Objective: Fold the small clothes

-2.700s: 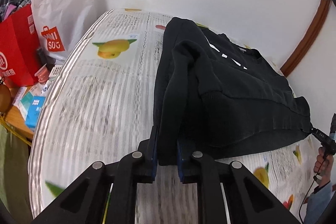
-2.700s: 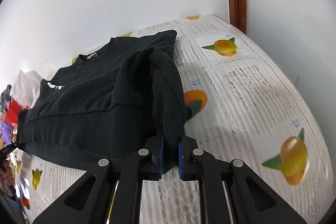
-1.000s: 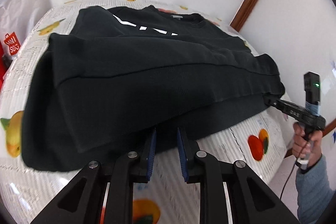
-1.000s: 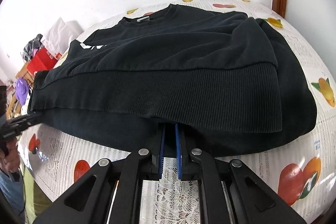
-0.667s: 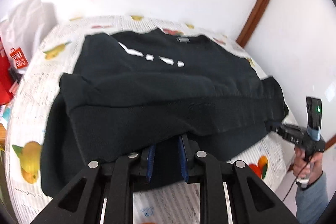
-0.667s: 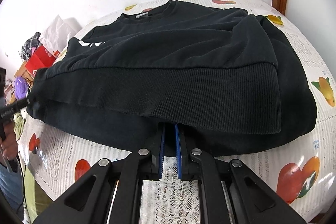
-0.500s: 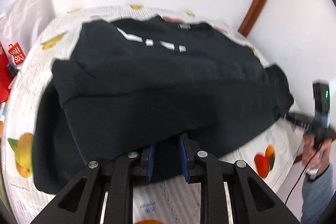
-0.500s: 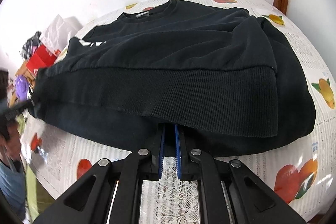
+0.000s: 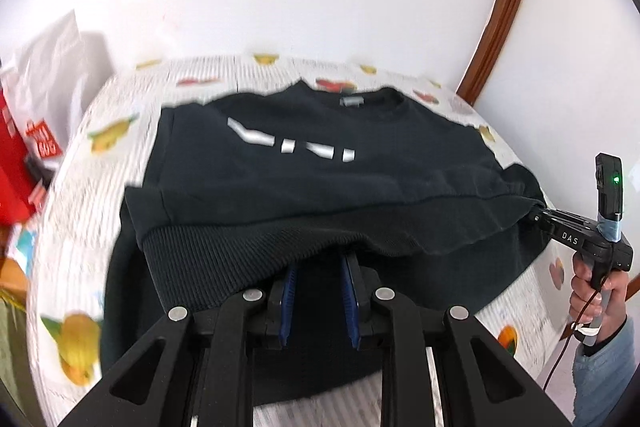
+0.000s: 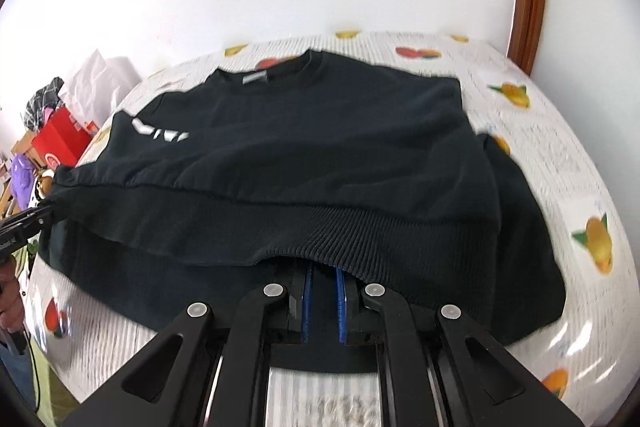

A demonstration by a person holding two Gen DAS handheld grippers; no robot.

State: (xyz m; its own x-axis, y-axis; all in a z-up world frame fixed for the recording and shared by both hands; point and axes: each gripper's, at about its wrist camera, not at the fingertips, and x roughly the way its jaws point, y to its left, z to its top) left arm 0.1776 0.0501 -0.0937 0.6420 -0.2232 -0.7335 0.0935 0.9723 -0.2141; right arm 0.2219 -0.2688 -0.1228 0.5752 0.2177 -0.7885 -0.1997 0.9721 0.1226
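Left wrist view: black sweatshirt (image 9: 320, 171) spread across a surface (image 9: 80, 227) covered with a fruit-printed cloth, collar toward the far wall, white lettering (image 9: 288, 143) across the chest. Ribbed hem (image 9: 224, 251) lifted off the lower layer and draped over the left gripper (image 9: 318, 279), jaws clamped on the hem fabric with blue pads partly buried under it, a narrow gap between them filled with dark cloth. At the right edge, the right gripper (image 9: 538, 217) pinching the far corner of the same hem, held by a hand (image 9: 596, 291) in a blue-grey sleeve (image 9: 604, 367). Red shopping bag (image 9: 16, 163) and a white bag (image 9: 52, 67) off the left side of the surface, blurred. Wooden door frame (image 9: 504, 7) against the white wall at the upper right. Right wrist view: same sweatshirt (image 10: 320, 147) seen from the other corner, hem (image 10: 360, 231) raised and folded over the right gripper (image 10: 320, 279), jaws nearly together and gripping the ribbed edge. Left gripper (image 10: 36, 219) visible at the far left, tip at the opposite hem corner. Hem stretched between the two grippers, held above the back layer still lying on the cloth.
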